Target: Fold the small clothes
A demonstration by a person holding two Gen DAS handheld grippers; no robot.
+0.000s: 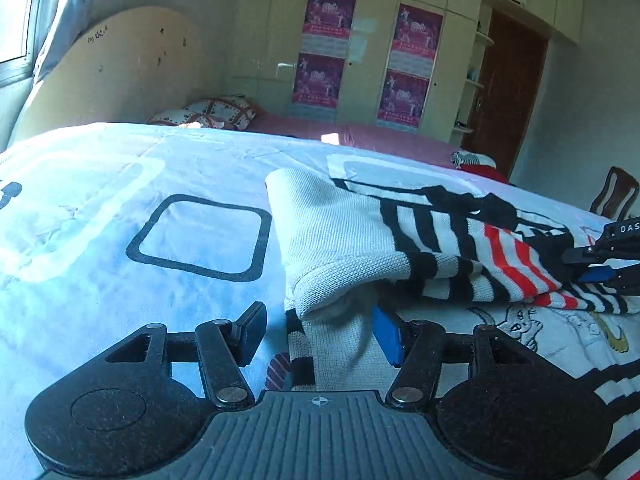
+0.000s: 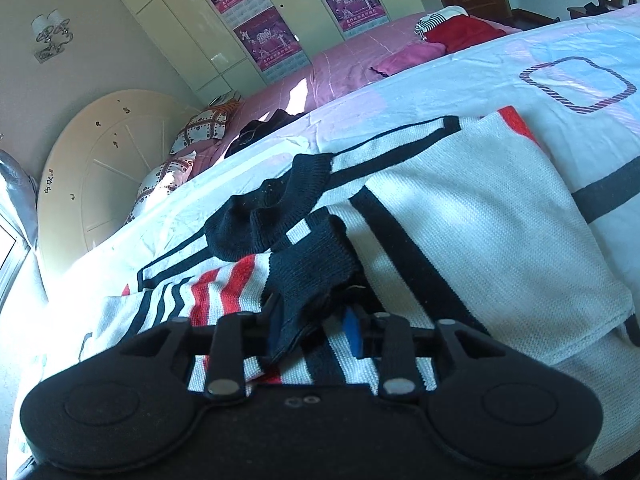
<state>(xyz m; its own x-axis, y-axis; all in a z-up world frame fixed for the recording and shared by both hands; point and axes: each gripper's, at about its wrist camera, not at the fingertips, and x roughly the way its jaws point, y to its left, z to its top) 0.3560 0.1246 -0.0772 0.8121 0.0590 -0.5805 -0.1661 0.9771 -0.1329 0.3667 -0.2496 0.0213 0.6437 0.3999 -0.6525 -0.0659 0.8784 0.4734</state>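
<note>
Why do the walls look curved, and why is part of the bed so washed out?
Left wrist view: the fisheye lens bows the wardrobe, and sunlight bleaches the bedsheet at left. Right wrist view: the room tilts and curves, with glare on the sheet beside the striped sweater; the hand-held gripper sits in shadow.

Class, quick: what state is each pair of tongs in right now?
Left tongs: open, white knit sweater edge between them, not pinched.
Right tongs: closing around the sweater's black cuff; a firm grip cannot be told.

Bare bedsheet lies open left of the sweater; headboard blocks beyond.
</note>
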